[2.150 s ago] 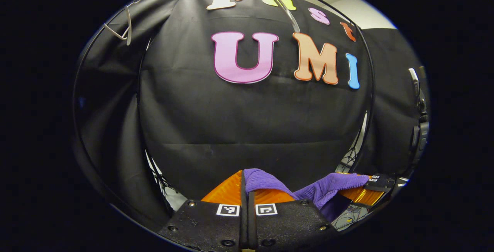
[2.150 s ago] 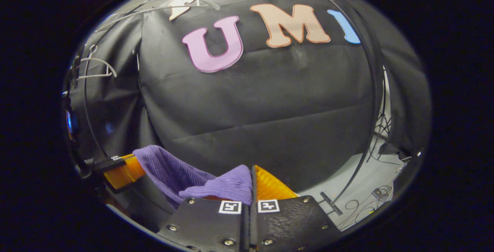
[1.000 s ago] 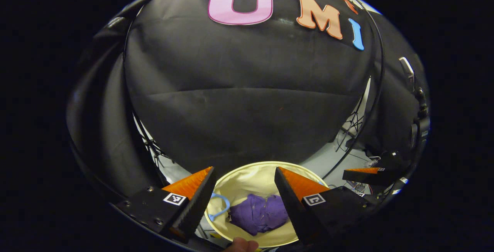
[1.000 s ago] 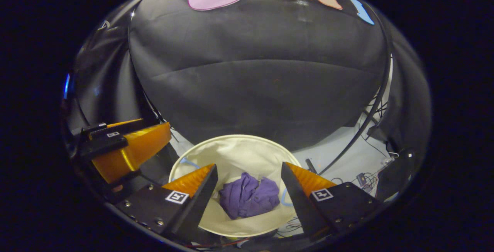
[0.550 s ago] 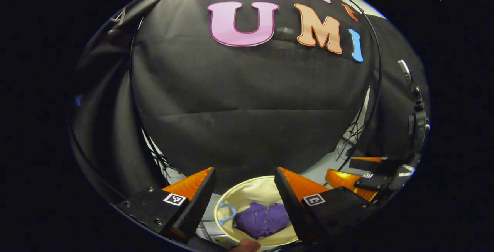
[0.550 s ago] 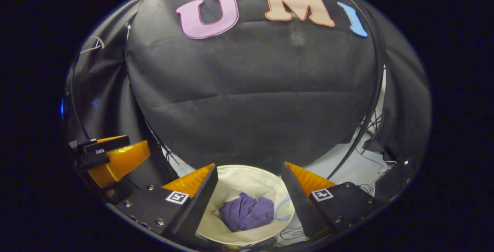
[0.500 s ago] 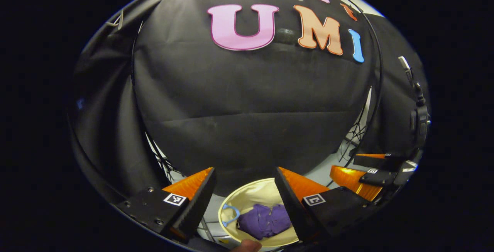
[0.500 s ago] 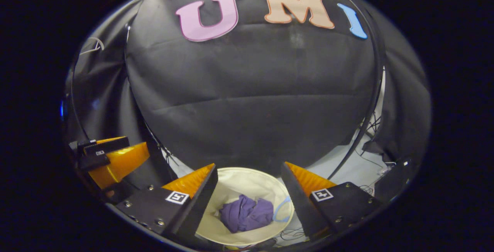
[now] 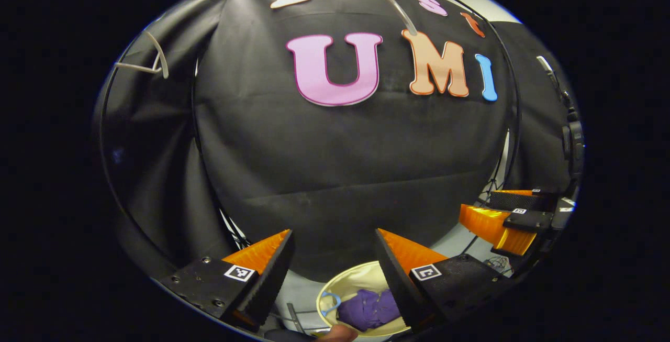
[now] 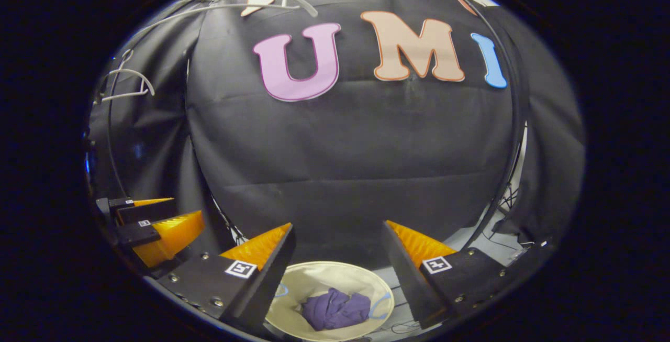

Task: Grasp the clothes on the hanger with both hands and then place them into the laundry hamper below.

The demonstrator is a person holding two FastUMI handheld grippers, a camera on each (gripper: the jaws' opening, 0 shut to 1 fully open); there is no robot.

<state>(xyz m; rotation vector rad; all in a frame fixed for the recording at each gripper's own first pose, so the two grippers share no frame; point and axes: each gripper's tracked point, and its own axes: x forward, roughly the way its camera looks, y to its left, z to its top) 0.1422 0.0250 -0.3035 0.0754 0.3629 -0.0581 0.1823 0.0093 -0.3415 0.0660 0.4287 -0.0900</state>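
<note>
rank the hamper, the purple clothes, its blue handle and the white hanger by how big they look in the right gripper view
1. laundry hamper, the widest by far.
2. purple clothes, bundled inside it.
3. white hanger, upper left; it hangs farther from the camera, so its place is unsure.
4. blue handle, a thin loop on the hamper's right side.

black cloth wall (image 10: pixel 345 153), floor cables (image 10: pixel 510 195)

Purple clothes (image 10: pixel 336 308) soft crumpled cloth; hamper (image 10: pixel 314 279) matt fabric.
</note>
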